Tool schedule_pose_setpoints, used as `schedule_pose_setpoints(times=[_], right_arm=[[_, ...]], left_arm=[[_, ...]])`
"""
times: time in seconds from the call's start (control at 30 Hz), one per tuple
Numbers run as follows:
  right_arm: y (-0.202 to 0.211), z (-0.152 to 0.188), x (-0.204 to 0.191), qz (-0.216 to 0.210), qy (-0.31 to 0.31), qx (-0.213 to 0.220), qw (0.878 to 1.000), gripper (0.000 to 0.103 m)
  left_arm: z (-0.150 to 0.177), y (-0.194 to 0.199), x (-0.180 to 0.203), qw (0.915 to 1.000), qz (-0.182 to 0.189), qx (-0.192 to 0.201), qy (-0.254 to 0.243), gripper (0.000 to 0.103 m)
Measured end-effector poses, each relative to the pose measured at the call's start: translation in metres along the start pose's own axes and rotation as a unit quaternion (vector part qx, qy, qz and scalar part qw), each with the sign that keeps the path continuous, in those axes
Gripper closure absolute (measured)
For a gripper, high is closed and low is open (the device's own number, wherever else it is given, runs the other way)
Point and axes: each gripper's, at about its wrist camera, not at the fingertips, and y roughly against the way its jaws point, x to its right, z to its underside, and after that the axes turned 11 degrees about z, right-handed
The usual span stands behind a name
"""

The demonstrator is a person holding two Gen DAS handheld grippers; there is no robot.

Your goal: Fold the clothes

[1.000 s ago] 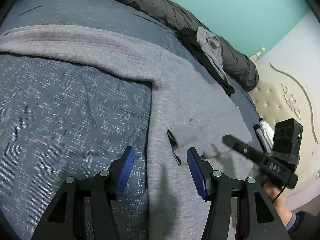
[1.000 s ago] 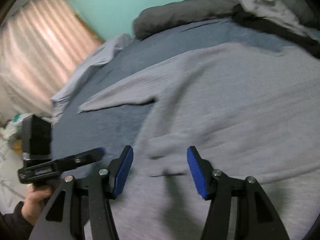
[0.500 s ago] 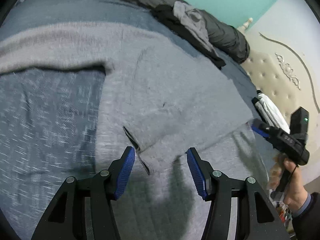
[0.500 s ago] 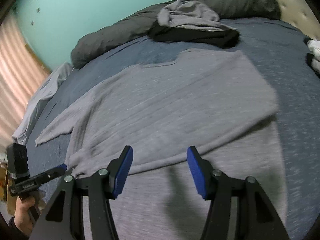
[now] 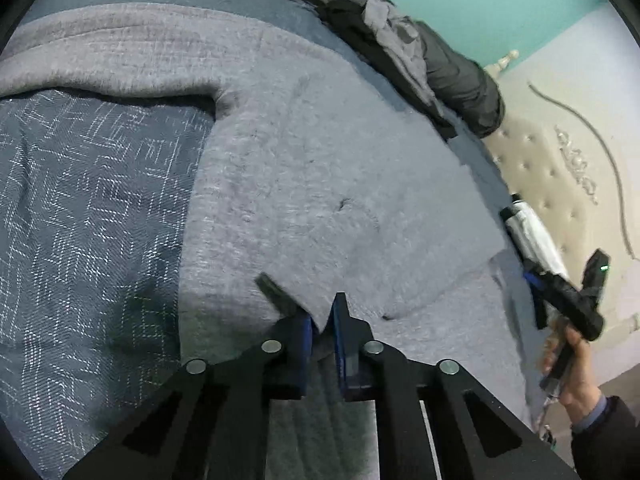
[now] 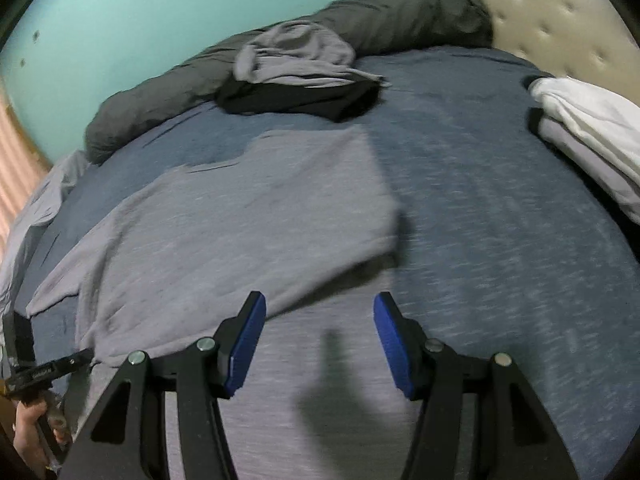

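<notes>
On bed (image 5: 80, 208): grey sweatshirt (image 5: 320, 152) spread flat, edge pinched at 6 o'clock by clenched left claw (image 5: 322, 328); right claw (image 6: 318, 344) released, hovering above fabric.

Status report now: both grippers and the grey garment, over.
Left gripper shut on grey garment edge. Right gripper open, above it. Nothing blocking.

The grey sweater (image 5: 320, 168) is soft, matt knit cloth with a slightly fuzzy face. The bedspread (image 5: 88, 216) is a coarser woven fabric flecked white. The headboard (image 5: 560, 184) looks like tufted leatherette, faintly glossy. The left gripper (image 5: 320, 328) is matt black plastic with ribbed blue pads (image 6: 244, 344).
</notes>
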Motion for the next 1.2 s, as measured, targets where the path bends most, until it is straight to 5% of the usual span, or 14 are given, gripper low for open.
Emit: schedule_pose_setpoints(times=[0.43,1.03,1.13,1.2], right_arm=[[-0.056,-0.013,0.026,0.066,0.023,-0.071,0.995,0.046],[-0.106,-0.046,0.01,0.093,0.079,-0.041,0.992,0.046],[-0.107,-0.046,0.014,0.098,0.095,-0.04,0.99,0.059],[-0.102,-0.045,0.02,0.091,0.085,-0.038,0.991,0.059]], left_arm=[[0.011,0.052,0.014,0.9992,0.026,0.016,-0.025,0.098],[0.028,0.041,-0.016,0.9997,0.014,-0.019,0.008,0.098],[0.029,0.039,-0.018,0.9996,0.013,-0.023,0.01,0.098],[0.03,0.038,-0.02,0.9995,0.012,-0.025,0.011,0.098]])
